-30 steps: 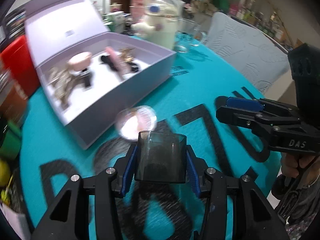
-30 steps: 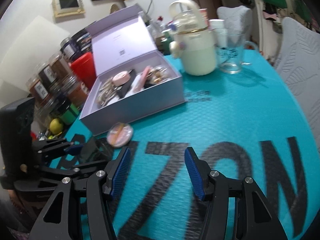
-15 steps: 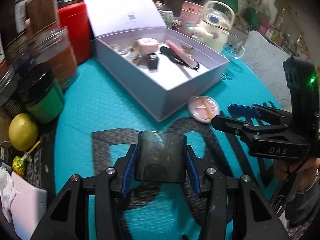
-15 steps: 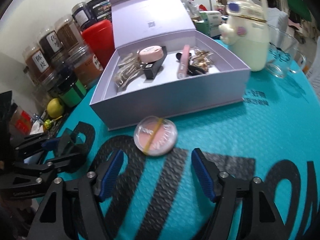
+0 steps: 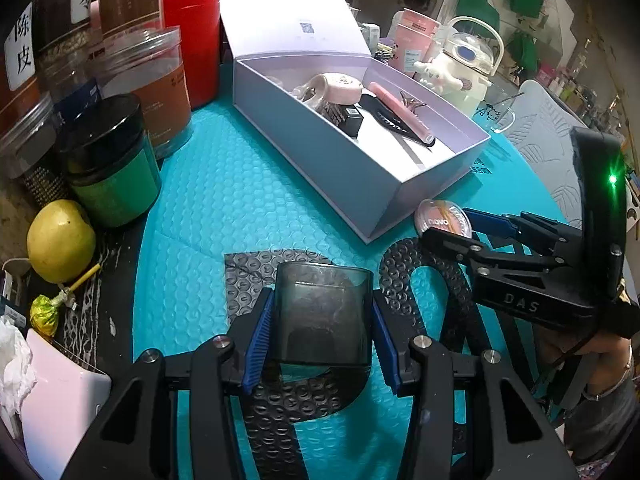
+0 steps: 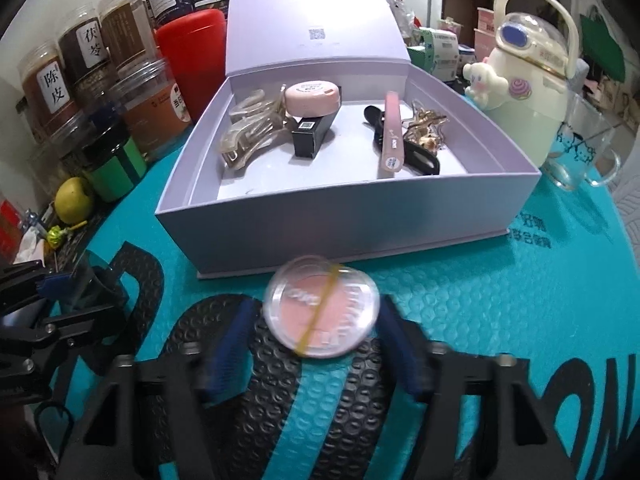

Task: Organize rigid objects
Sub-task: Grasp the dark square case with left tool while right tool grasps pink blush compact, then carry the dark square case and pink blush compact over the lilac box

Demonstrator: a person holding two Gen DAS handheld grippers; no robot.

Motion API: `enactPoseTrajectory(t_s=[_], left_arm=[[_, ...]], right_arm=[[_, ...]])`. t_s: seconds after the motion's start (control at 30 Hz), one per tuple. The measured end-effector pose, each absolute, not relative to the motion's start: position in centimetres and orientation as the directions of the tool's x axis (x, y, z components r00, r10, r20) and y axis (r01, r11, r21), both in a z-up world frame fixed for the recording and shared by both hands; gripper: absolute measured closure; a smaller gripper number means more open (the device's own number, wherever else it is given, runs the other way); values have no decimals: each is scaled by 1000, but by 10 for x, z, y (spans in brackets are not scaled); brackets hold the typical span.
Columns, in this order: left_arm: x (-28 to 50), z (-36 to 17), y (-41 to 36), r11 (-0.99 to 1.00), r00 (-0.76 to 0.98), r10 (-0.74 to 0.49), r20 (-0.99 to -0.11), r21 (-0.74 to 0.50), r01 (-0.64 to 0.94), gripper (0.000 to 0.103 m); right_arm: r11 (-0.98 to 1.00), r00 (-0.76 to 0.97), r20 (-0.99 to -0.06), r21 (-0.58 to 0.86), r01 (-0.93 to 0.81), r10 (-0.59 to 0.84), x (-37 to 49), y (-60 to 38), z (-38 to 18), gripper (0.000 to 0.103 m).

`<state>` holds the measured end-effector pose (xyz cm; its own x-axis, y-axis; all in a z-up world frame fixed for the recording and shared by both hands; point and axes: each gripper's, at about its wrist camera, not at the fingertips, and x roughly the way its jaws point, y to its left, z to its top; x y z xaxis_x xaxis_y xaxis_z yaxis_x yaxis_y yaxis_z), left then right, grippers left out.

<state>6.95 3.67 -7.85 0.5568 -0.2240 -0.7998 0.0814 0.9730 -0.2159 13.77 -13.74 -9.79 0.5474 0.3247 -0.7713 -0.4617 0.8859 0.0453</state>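
Note:
My left gripper [image 5: 322,300] is shut on a smoky grey see-through cup [image 5: 324,320], held upright over the teal mat [image 5: 224,200]. A round pink compact [image 6: 322,306] with a yellow band across it lies just in front of the open lilac box [image 6: 360,216]. My right gripper [image 6: 316,320] has its jaws closing on the compact. Both blue pads meet its rim, though the picture is blurred there. In the left wrist view the right gripper [image 5: 448,224] straddles the compact [image 5: 438,214]. The box holds hair clips, a pink case, a black block and a pink tube.
Several jars [image 6: 52,80], a red canister [image 6: 192,64] and a green jar [image 5: 112,176] crowd the left edge, with a lemon [image 5: 60,240] beside them. A cream cartoon bottle [image 6: 524,88] and a glass mug [image 6: 580,160] stand right of the box. A hand [image 5: 600,360] holds the right gripper.
Both views have swung towards the box, which is closer now. The right gripper opened wider, then closed in around the compact, which lay ahead of its fingers before. The left gripper keeps the cup.

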Motion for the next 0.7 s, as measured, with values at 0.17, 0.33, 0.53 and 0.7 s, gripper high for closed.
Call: enactPoseTrajectory(t_s=[0.17,0.33,0.53,0.7], left_arm=[[68,-83,35,971,544,-231,-807,-223,82,57],[65,-83,29,969,544,-240,-804,-229,88,57],[56,-86,18,965,518,-262,-815,-235,119,57],[53,-86,11,971,522,-238,-819,-199,131,57]], right_arm=[[870,522,-770,85,-486,367,129,-143,-97,47],[847,500,-775,84,-526,387,105,-150,-93,47],[829,476,-774,110,-549,418,75,-163,-93,47],[831,481,-780,89,-548,401,61,-166,-101,47]])
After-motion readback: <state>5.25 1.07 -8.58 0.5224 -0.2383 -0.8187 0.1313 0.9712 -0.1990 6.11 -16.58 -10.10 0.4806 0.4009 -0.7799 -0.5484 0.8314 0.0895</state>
